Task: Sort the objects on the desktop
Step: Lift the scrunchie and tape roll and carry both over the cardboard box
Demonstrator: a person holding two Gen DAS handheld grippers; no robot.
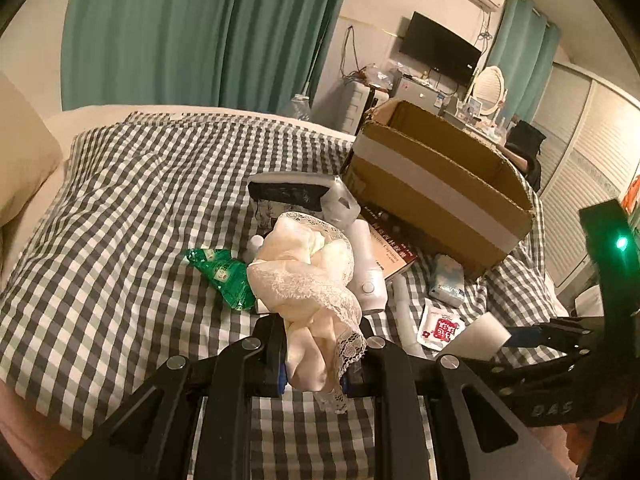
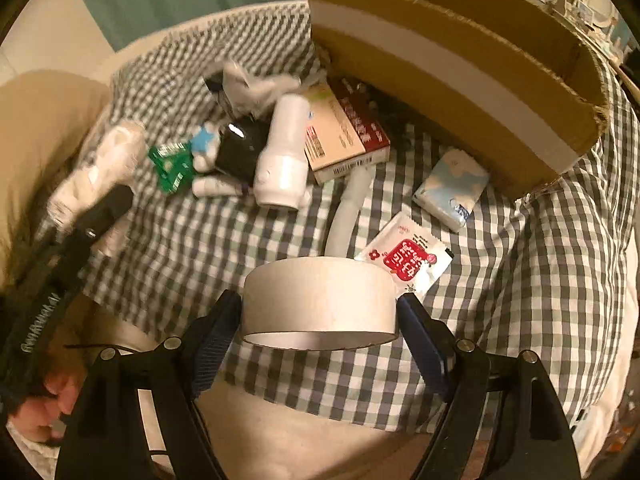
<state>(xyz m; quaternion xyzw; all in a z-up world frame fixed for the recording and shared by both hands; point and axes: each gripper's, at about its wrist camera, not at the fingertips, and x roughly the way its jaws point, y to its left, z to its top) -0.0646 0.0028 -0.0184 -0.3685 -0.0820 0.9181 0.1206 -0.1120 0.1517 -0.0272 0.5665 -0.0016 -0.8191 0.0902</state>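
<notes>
My left gripper (image 1: 314, 354) is shut on a cream lace cloth (image 1: 308, 276) and holds it above the checkered bed; it shows blurred in the right wrist view (image 2: 104, 168). My right gripper (image 2: 320, 316) is shut on a wide roll of white tape (image 2: 320, 300), held above the bed's near edge. An open cardboard box (image 1: 440, 184) stands at the back right, also in the right wrist view (image 2: 460, 60). A pile lies beside it: a white bottle (image 2: 282, 156), a red and white box (image 2: 344, 132), a green wrapper (image 2: 170, 164).
A tissue pack (image 2: 452, 188), a red and white sachet (image 2: 408, 260) and a white tube (image 2: 348, 212) lie in front of the box. The checkered sheet (image 1: 120, 208) spreads left. A pillow (image 1: 24, 160) is at far left.
</notes>
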